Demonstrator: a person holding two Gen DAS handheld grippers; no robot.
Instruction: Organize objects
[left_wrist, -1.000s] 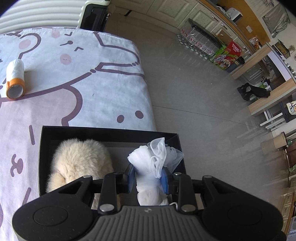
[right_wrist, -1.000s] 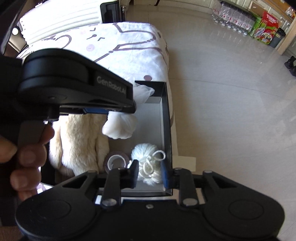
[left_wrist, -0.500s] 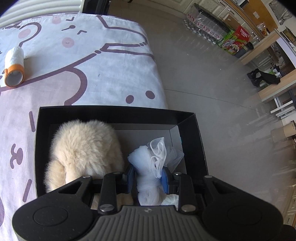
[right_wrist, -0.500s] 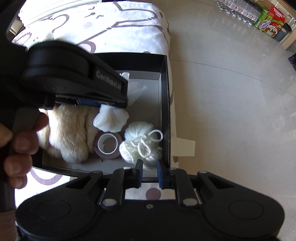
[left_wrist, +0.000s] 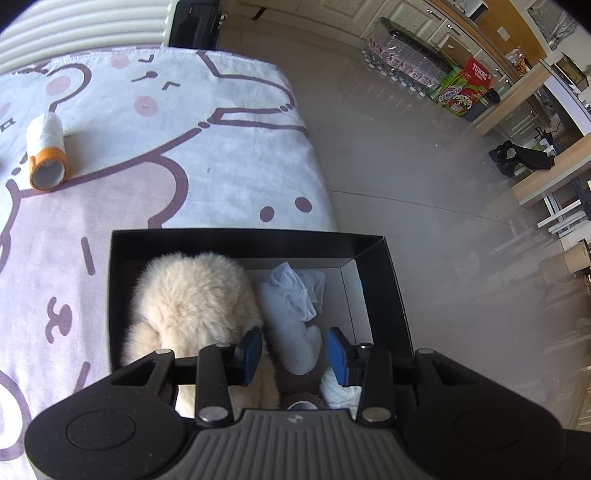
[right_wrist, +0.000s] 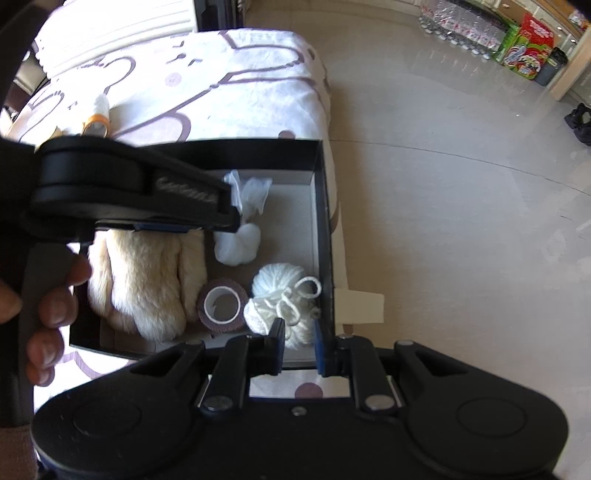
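Black box (left_wrist: 384, 280): fur toy (left_wrist: 192, 299) fills its left half, gauze bundle (left_wrist: 295, 310), tape (right_wrist: 222, 303), yarn (right_wrist: 282, 295) crowd the rest; free strip only along its right wall.

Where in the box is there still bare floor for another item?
Bare floor shows along the box's right wall, beside the white pouch and beyond the yarn. The rest is crowded: fur toy, tape roll and yarn pack the near end.

- We read "TUBORG" on the red cardboard carton (left_wrist: 479, 75) standing on the floor by the far cabinets.
- The same word "TUBORG" shows in small white letters on the green cardboard carton (left_wrist: 451, 95) just beside it.
- Raised lettering on the black gripper arm (right_wrist: 184, 192) is too blurred for us to read.
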